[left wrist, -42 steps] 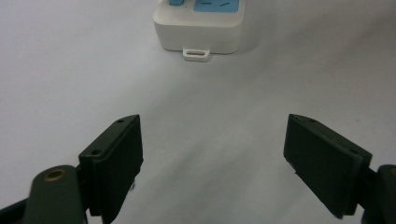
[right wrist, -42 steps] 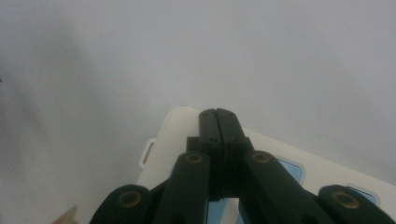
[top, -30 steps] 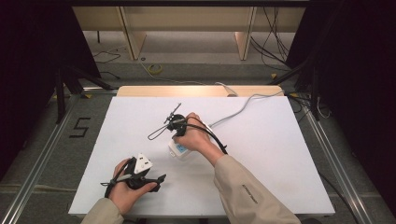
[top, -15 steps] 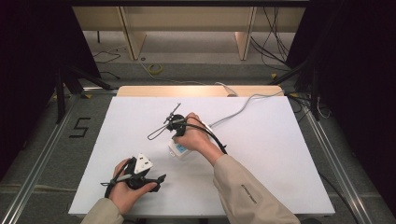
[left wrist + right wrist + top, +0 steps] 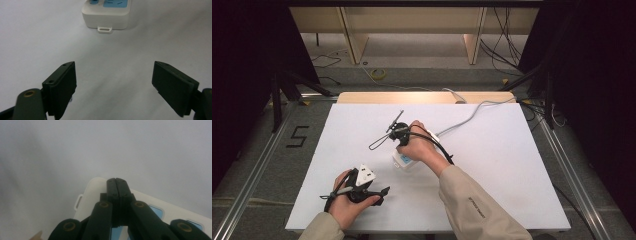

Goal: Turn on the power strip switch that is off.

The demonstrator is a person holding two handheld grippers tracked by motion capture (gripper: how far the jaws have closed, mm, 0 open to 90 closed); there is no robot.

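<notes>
A white power strip with blue sockets lies at the middle of the white table. My right gripper points down at it, jaws shut with nothing between them. In the right gripper view the closed tips lie over the strip's rounded end; whether they touch it I cannot tell. My left gripper rests near the front left, held in a hand, aimed toward the strip. Its jaws stand wide open on bare table, the power strip well ahead of them.
The strip's white cord runs off to the back right edge of the table. A thin black cable loop lies left of the right hand. A wooden board borders the table's far edge.
</notes>
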